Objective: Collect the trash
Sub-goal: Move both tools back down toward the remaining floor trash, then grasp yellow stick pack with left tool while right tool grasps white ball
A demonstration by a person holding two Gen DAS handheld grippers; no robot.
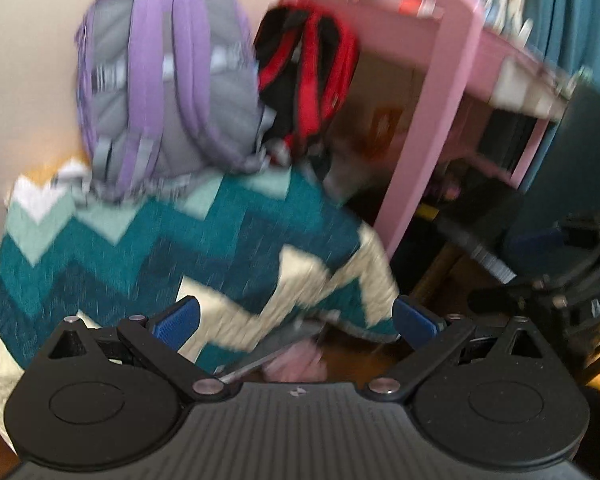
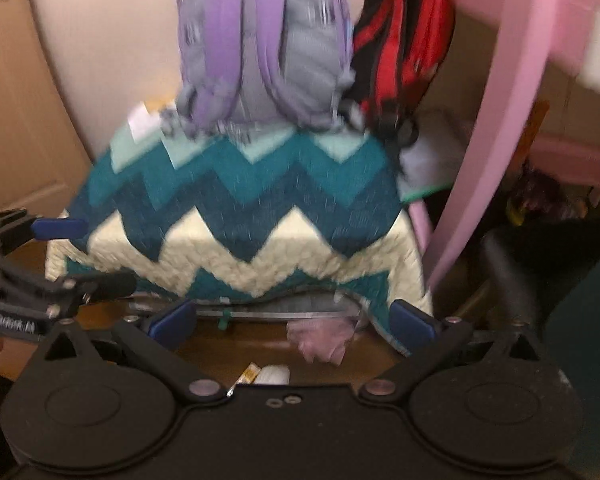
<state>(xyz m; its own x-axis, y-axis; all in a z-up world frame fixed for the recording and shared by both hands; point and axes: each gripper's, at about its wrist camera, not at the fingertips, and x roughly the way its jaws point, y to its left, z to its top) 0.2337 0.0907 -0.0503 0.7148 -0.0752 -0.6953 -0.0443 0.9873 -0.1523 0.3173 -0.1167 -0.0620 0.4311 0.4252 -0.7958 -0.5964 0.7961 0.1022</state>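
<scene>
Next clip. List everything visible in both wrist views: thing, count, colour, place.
Quilted zigzag blanket: one, teal and cream, draped centre.
Padded backpack: one, purple and grey, atop blanket against wall.
Smaller backpack: one, red and black, right of the purple one.
Plastic desk frame: one, pink, right.
Crumpled scrap: one, pink, floor below blanket edge.
Small wrapper bits: yellow and white, floor nearest the right tool.
Left tool: black, blue pads, open.
Right tool: same, open.

A cream wall [image 1: 28, 80], brown wood floor [image 2: 228, 344], and pink desk [image 1: 432, 128] beside teal curtain [image 1: 572, 12].
</scene>
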